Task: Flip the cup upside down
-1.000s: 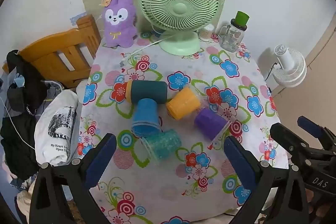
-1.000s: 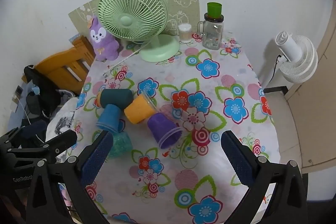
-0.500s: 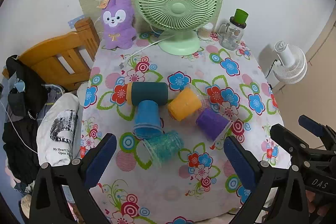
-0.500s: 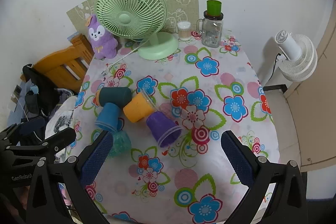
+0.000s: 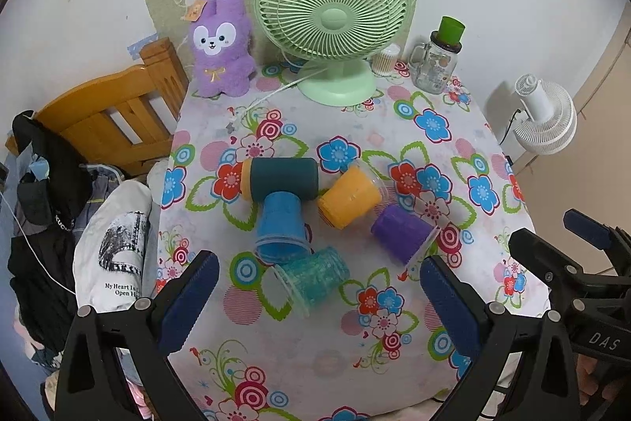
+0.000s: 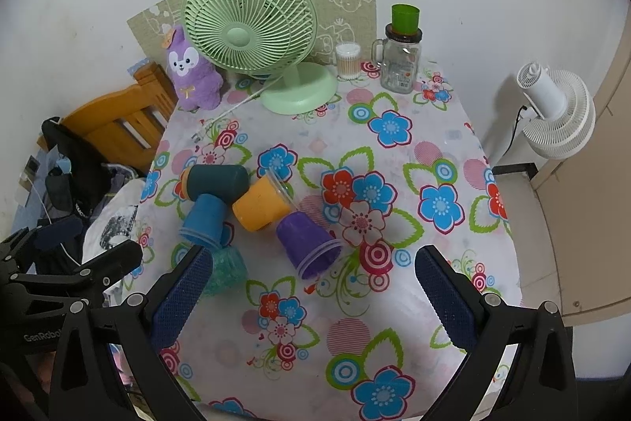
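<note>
Several cups lie on their sides in a cluster on the flowered tablecloth: a dark teal cup (image 5: pixel 282 178) (image 6: pixel 217 181), a blue cup (image 5: pixel 280 225) (image 6: pixel 205 219), an orange cup (image 5: pixel 351 198) (image 6: pixel 262 204), a purple cup (image 5: pixel 402 233) (image 6: pixel 307 239) and a clear teal-green cup (image 5: pixel 315 277) (image 6: pixel 224 273). My left gripper (image 5: pixel 315 296) is open and empty, held above the table's near part. My right gripper (image 6: pixel 313 296) is open and empty, also above the near part. Each gripper shows at the edge of the other's view.
A green desk fan (image 5: pixel 333 18) (image 6: pixel 252 34), a purple plush toy (image 5: pixel 221 46), a glass jar with a green lid (image 5: pixel 435 62) (image 6: pixel 400 56) and a cotton swab box (image 6: pixel 348 60) stand at the back. A wooden chair (image 5: pixel 110 117) with clothes is left; a white fan (image 6: pixel 556 113) is right.
Both grippers have drawn back and up slightly, so the table sits a little farther away in both views. The cups have not moved.
</note>
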